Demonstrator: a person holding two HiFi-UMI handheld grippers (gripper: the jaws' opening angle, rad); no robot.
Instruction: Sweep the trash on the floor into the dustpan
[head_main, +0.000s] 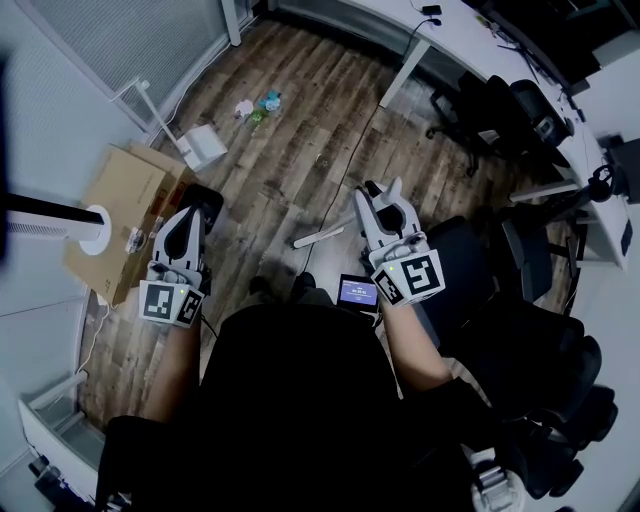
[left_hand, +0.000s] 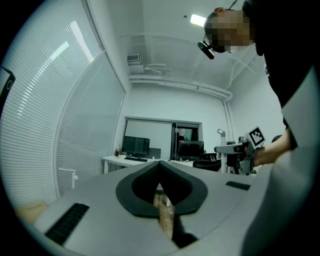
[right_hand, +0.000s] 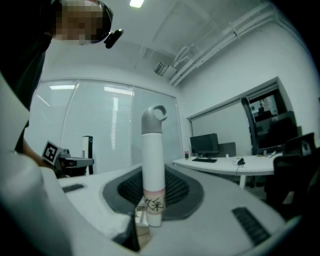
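Observation:
The trash (head_main: 258, 105), a small heap of white, teal and green scraps, lies on the wooden floor far ahead. A white long-handled dustpan (head_main: 204, 147) stands left of it, near the wall. My right gripper (head_main: 380, 192) is shut on a white broom handle (right_hand: 153, 185) with a grey loop on top, held upright. The handle's lower part (head_main: 320, 237) slants down toward the floor between my arms. My left gripper (head_main: 197, 212) is shut with nothing between its jaws, beside the cardboard box. Both grippers are well short of the trash.
A cardboard box (head_main: 130, 210) and a white tower stand (head_main: 95, 228) sit at the left. A desk (head_main: 470, 50) runs along the back right, with black office chairs (head_main: 520, 110) beside it. A cable crosses the floor. A small screen (head_main: 358, 292) hangs at the person's waist.

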